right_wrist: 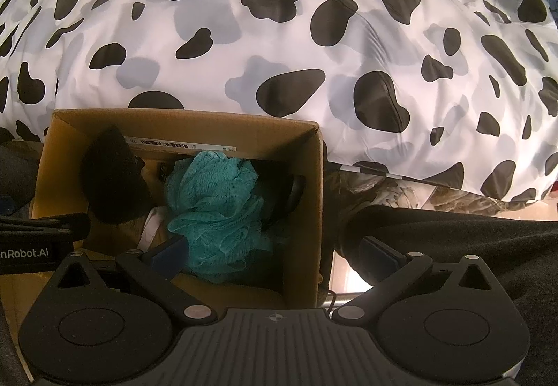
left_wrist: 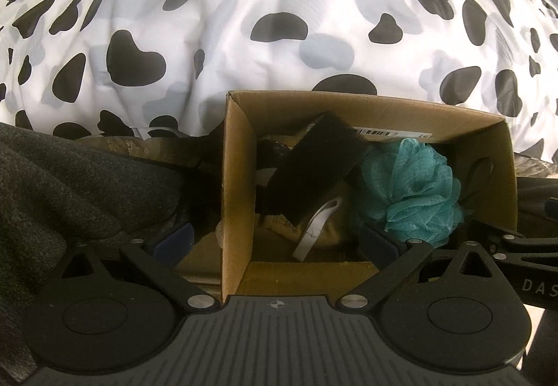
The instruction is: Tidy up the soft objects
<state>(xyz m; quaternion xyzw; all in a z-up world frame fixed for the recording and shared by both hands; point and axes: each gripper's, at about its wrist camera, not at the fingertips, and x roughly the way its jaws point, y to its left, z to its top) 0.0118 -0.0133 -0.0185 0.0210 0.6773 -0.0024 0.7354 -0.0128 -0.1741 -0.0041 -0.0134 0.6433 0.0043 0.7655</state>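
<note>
An open cardboard box [left_wrist: 237, 176] [right_wrist: 314, 197] holds a teal mesh bath pouf [left_wrist: 415, 183] [right_wrist: 212, 208], a black fuzzy item [left_wrist: 310, 163] [right_wrist: 111, 176] and a white strap [left_wrist: 317, 225]. My left gripper [left_wrist: 277, 239] is open and straddles the box's left wall, one pad outside and the other inside beside the pouf. My right gripper [right_wrist: 277, 251] is open across the box's right wall. Its inner pad [right_wrist: 171, 251] touches the pouf and its outer pad hangs over dark fabric. Neither gripper holds anything.
A cow-print bedspread [left_wrist: 279, 20] [right_wrist: 314, 37] fills the space behind the box. Dark grey fabric [left_wrist: 52, 183] [right_wrist: 453, 239] lies on either side of the box. A barcode label [right_wrist: 174, 143] sits on the box's far wall. A metal rail [right_wrist: 343, 297] shows below the box's right side.
</note>
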